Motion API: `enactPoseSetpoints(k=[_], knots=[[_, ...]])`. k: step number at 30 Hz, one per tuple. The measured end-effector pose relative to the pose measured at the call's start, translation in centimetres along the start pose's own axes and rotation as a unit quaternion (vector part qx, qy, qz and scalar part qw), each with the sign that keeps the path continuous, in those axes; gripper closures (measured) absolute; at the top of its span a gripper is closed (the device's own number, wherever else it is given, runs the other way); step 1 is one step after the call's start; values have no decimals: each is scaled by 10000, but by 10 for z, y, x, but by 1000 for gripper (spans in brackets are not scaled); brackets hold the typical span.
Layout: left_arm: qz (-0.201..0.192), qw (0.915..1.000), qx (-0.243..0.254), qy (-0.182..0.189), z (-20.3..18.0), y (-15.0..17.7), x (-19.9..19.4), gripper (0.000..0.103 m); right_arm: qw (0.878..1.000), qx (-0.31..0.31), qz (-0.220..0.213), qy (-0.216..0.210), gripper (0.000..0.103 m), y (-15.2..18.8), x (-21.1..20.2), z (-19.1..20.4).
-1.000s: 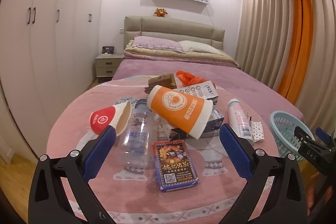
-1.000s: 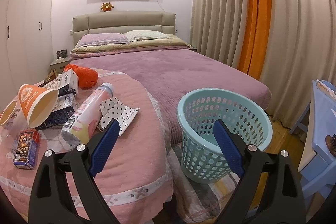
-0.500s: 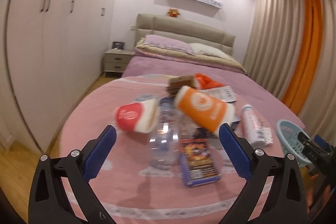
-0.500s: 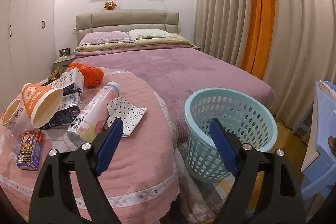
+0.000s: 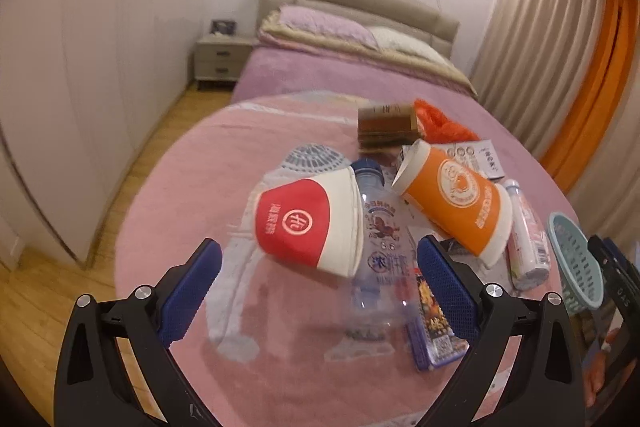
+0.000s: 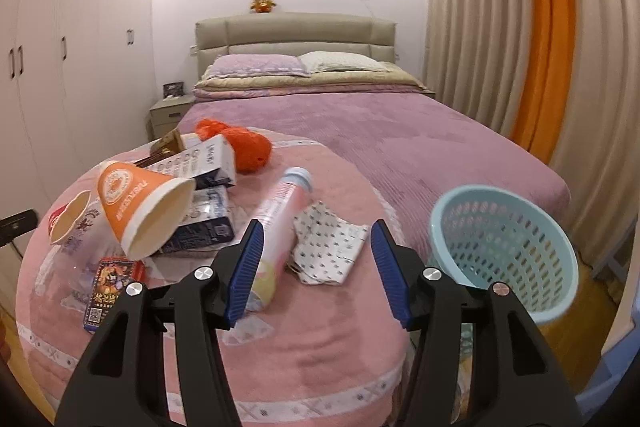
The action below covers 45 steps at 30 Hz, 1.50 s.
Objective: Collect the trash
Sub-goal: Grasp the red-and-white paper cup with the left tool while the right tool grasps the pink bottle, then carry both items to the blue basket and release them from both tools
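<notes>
Left wrist view: left gripper (image 5: 318,287) jaws spread wide, holding nothing, above the pink blanket (image 5: 192,187). Ahead, left to right: red paper cup (image 5: 308,223) on its side, touching a clear water bottle (image 5: 380,251); blue card box (image 5: 434,323); orange paper cup (image 5: 456,203); brown box (image 5: 386,123), seen clearly only here.

Right wrist view: right gripper (image 6: 316,267) jaws apart, empty, over a pink tube (image 6: 280,227) and polka-dot wrapper (image 6: 328,247). The orange cup's open mouth shows here. Light-blue basket (image 6: 508,247) stands beside the bed, right
</notes>
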<state>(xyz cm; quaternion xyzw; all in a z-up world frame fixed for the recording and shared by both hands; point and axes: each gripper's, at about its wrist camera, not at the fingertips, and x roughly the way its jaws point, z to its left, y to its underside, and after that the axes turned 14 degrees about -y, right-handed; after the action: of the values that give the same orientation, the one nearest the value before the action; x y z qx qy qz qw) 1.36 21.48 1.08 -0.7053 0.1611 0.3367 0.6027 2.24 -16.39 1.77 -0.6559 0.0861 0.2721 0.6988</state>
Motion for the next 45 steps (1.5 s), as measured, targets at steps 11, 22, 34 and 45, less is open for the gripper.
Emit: enactPoseSetpoints(k=[11,22,34,45], knots=[[703,9969,-23,361,2,-17,62,9,9955,233,653,-644,42,-15,55,7],[869,9947,1,545,-1,-25,78,26,9757,1045,1759,-784,42,-17,122,-6],[492,9968,-284,563,12,-28,56,28,9774,960,1680,-857,55,-19,121,4],[-400,9954,-30,871,-27,-52,-21,28,9787,1239,1093,-1216,57,-38,65,-19]])
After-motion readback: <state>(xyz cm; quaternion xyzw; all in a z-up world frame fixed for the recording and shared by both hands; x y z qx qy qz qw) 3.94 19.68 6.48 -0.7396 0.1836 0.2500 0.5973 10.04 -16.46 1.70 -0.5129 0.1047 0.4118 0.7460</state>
